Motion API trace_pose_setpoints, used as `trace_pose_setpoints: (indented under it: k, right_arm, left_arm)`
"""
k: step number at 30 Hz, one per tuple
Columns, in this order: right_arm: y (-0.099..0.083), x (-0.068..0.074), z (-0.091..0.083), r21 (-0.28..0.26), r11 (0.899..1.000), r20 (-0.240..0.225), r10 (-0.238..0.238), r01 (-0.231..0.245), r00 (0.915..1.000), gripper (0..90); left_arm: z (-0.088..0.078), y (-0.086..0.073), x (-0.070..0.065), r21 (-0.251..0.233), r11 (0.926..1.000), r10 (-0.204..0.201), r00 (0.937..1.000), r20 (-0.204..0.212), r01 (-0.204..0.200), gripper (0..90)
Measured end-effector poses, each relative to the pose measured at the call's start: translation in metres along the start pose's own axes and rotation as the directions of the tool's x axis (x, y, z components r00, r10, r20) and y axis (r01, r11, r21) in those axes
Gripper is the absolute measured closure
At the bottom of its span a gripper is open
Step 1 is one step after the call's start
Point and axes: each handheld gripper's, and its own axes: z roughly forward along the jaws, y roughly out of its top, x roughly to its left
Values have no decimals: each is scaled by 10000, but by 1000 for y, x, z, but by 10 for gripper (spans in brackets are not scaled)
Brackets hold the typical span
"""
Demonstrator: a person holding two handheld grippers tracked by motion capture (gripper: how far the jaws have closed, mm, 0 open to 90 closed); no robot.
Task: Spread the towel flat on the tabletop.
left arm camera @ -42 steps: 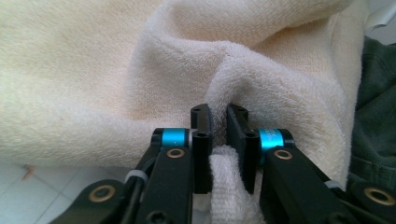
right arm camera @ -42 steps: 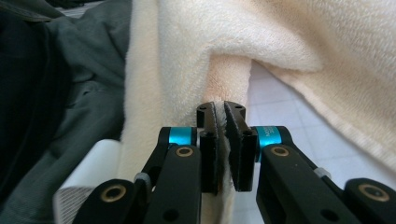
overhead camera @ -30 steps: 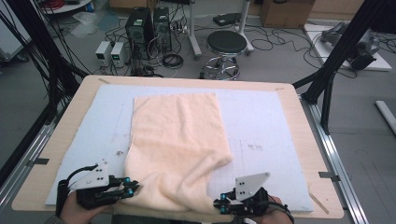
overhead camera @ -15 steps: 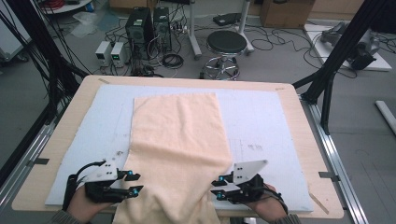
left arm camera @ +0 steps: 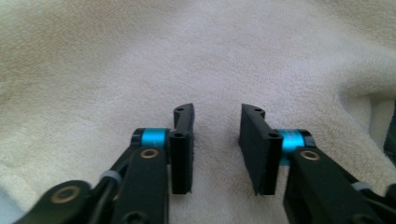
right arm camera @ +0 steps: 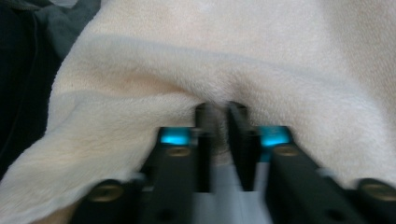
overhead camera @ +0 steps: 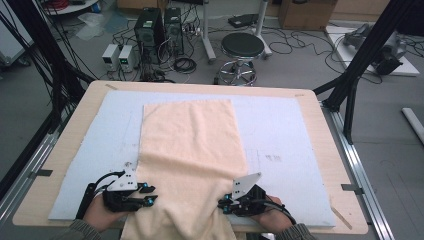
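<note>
While spread down the frame's centre over the blue mat (overhead camera: 300, 130), towel (overhead camera: 190, 145) overhangs the bottom edge. Left gripper (overhead camera: 145, 194), lower left: jaws parted, just closing, nothing pinched. Right gripper (overhead camera: 224, 204), lower right: clamped on towel edge.

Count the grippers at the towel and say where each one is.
2. The left gripper is at the left edge of the towel, near the front of the table. The right gripper is at the towel's right edge, also near the front.
</note>
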Motion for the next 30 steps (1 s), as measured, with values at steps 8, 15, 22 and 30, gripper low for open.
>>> trace_pose_setpoints:
  k: [8, 15, 22, 30]
  right_arm:
    - [-12, 16, -26, 271, 9996, 74, 96, -98, 9999, 880]
    - [-14, 54, -71, -368, 9993, 53, 22, -20, 10000, 877]
    - [-6, 54, -84, -866, 9960, 593, -149, 200, 9981, 739]
    - [-21, -16, -43, -328, 9986, 821, 445, -419, 9956, 639]
  left_arm:
    - [-11, 8, -16, 15, 10000, 76, 9996, 284, -76, 857]
    - [-45, 15, -47, -602, 9977, 353, 9953, 902, -300, 852]
    - [-40, 11, -44, -468, 9982, 410, 9976, 566, -383, 636]
    - [-17, 1, -5, 205, 9998, 78, 9999, -79, -77, 560]
